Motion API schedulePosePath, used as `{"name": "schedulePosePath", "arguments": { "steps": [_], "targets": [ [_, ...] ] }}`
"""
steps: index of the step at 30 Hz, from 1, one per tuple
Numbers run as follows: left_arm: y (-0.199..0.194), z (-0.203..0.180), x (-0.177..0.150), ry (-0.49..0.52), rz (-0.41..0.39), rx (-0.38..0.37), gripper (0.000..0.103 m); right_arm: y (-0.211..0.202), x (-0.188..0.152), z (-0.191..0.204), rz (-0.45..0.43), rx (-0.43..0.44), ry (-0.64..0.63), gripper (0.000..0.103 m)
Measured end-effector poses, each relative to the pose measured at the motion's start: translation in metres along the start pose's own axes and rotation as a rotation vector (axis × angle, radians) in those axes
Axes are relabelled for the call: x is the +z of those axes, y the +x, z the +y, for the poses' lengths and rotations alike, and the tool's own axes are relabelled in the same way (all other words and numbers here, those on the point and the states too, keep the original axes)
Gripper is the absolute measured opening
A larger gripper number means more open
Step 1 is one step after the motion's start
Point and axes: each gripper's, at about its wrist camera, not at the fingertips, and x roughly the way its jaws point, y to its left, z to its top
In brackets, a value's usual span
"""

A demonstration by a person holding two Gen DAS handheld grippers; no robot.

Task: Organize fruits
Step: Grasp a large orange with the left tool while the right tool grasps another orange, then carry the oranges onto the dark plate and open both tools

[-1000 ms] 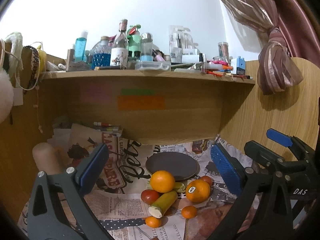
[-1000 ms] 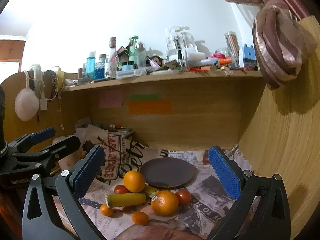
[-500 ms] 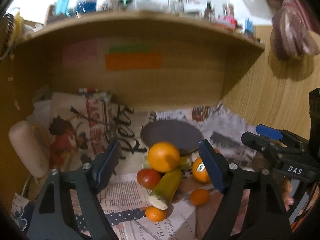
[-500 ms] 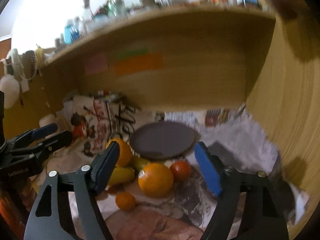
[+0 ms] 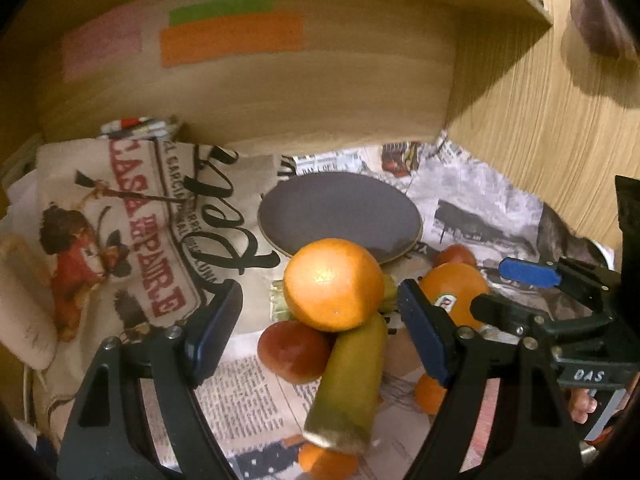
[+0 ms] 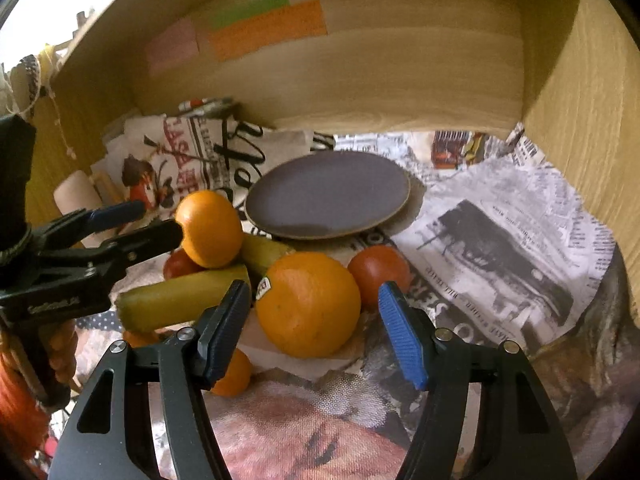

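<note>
Fruits sit in a pile on newspaper [image 5: 248,412], all just in front of the dark plate [image 5: 340,210], which is my landmark.

Left wrist view: a large orange [image 5: 334,284] sits on top of the pile, overlapping the plate's near rim. Under it a yellow-green cut stalk [image 5: 346,380] runs toward me. A red tomato [image 5: 294,352] touches the stalk's left side. Right of the plate's near edge sits a stickered orange [image 5: 456,292], a second tomato [image 5: 456,256] behind it. Two small mandarins show, one [image 5: 326,460] at the stalk's near end, one [image 5: 430,394] below the stickered orange. My left gripper [image 5: 320,332] has its jaws apart on either side of the large orange; I see no pad pressing on it. My right gripper [image 5: 516,288] comes in from the right, beside the stickered orange. A printed cloth [image 5: 132,240] lies left of the plate.

Right wrist view: the plate [image 6: 328,196] is bare. The stickered orange [image 6: 308,304] lies in front of it, between my right gripper's [image 6: 312,332] blue pads [image 6: 400,336]; the jaws are closing, pads not yet on the peel. The second tomato [image 6: 378,274] touches that orange on the plate side. The large orange [image 6: 210,228] sits left of the plate, with the left gripper's [image 6: 160,220] black fingertip [image 6: 168,236] at its side. The stalk [image 6: 180,300] lies below it.
</note>
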Motion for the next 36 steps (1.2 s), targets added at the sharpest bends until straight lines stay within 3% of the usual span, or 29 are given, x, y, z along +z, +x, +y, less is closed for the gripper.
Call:
{"name": "schedulePosePath", "arguments": {
  "steps": [11,15,18,29,36],
  "targets": [
    [0.044,0.0,0.005,0.003,0.09,-0.072,0.08,0.022,0.003,-0.002,0.07,0.01,0.046,0.064],
    [0.043,0.0,0.005,0.008,0.077,-0.073,0.078,0.03,0.002,0.001,0.101,0.034,0.054,0.064],
    [0.046,0.001,0.005,0.0,0.084,-0.078,0.069,0.039,0.0,0.004,0.132,0.035,0.05,0.067],
    [0.041,0.005,0.004,-0.034,0.089,-0.112,0.066,0.037,0.001,0.005,0.122,0.036,0.036,0.063],
    [0.013,0.013,0.015,-0.053,0.016,-0.08,0.066,0.017,0.018,0.007,0.058,0.049,0.022,0.063]
  ]
}}
